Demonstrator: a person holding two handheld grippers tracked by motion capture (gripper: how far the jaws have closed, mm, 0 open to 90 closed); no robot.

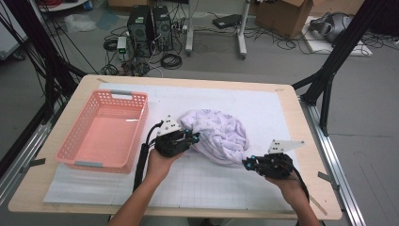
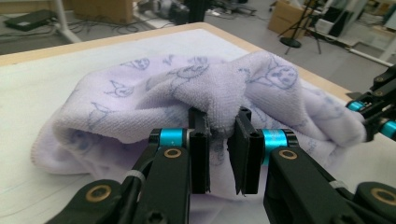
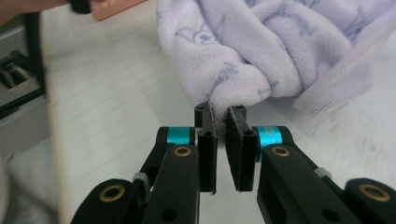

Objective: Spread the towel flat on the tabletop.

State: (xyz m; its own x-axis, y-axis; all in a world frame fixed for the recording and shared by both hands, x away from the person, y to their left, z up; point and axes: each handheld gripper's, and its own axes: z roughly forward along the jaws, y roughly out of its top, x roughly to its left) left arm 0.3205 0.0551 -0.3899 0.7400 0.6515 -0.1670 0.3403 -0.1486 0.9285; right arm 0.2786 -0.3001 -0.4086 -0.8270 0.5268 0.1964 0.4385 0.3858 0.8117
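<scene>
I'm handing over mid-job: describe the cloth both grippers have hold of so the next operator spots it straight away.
On the white mat covering the table, look right of the pink basket. The towel is a crumpled pale lilac heap with faint cartoon prints, pinched by the left gripper and the right gripper. It is the only fabric there.

Lilac printed towel (image 1: 220, 133), crumpled heap, mid-table, on white mat (image 1: 263, 108)

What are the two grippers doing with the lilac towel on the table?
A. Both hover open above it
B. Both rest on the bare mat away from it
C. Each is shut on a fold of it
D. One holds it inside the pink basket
C: the left gripper and the right gripper each pinch a fold of the towel.
</scene>
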